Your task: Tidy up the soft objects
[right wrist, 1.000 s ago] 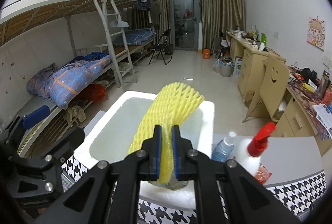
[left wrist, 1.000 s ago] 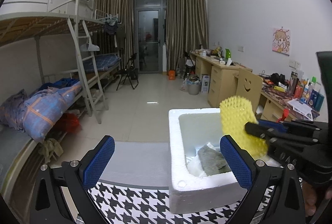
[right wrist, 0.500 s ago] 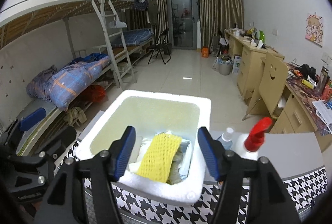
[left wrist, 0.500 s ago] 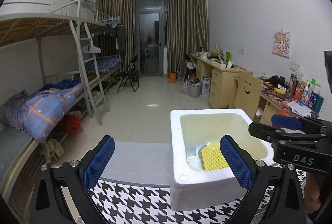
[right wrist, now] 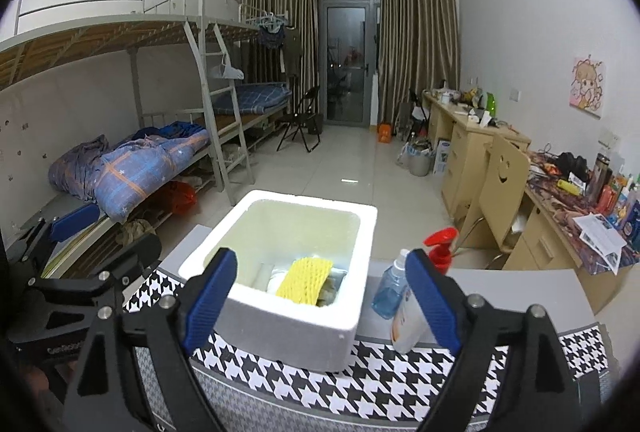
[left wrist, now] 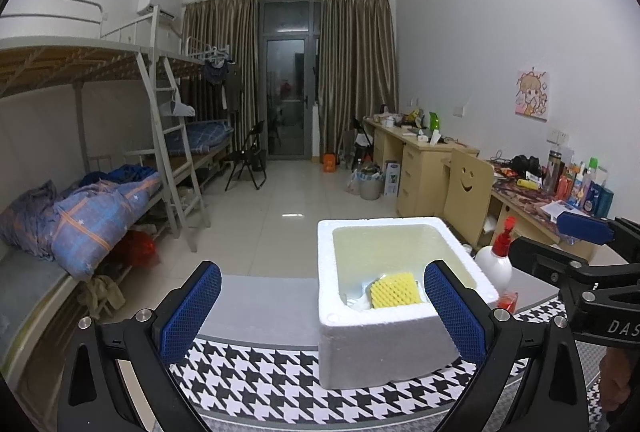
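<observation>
A yellow foam net [left wrist: 394, 290] [right wrist: 306, 280] lies loose inside the white foam box [left wrist: 380, 352] [right wrist: 304, 332], on top of pale soft pieces [right wrist: 276, 278]. My right gripper [right wrist: 320, 258] hangs in front of the box and a little above it. Its jaws are opening, wide apart, with nothing between the blue pads. My left gripper [left wrist: 322, 272] is open and empty, near the box's left front. In the left wrist view, the right gripper's blue pad [left wrist: 582, 228] shows at the right edge.
The box stands on a table covered with houndstooth cloth [left wrist: 280, 372]. A white spray bottle with a red trigger [right wrist: 412, 320] [left wrist: 496, 264] and a small clear bottle [right wrist: 388, 292] stand right of the box. Bunk beds [left wrist: 100, 200] are at the left, desks [left wrist: 424, 160] at the right.
The right gripper went from shut on the yellow net to wide open. The net dropped into the box. Both grippers drew back and rose slightly.
</observation>
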`<action>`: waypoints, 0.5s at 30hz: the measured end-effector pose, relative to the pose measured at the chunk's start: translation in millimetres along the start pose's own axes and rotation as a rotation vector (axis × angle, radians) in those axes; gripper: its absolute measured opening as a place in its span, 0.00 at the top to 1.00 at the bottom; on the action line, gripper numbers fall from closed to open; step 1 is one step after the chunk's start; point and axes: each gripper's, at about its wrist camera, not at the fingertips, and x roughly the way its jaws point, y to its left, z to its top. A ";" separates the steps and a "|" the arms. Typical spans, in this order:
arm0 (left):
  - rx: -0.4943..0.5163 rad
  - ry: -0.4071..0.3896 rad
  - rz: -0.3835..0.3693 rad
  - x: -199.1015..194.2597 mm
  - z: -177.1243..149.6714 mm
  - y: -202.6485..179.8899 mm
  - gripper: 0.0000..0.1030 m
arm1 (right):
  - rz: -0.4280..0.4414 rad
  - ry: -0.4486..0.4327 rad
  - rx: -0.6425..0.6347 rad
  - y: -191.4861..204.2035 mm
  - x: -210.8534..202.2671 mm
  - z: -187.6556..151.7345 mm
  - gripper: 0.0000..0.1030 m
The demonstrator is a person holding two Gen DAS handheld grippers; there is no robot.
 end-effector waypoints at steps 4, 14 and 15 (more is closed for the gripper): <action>0.001 -0.017 -0.001 -17.6 -2.4 -2.0 0.01 | -0.011 -0.018 -0.001 -0.4 -17.3 -5.0 0.12; 0.008 -0.056 -0.009 -62.4 -8.3 -10.8 0.01 | -0.026 -0.061 -0.009 -0.6 -69.7 -20.4 0.10; 0.009 -0.062 -0.007 -69.0 -9.1 -11.8 0.01 | -0.027 -0.067 -0.009 -0.5 -75.5 -21.7 0.09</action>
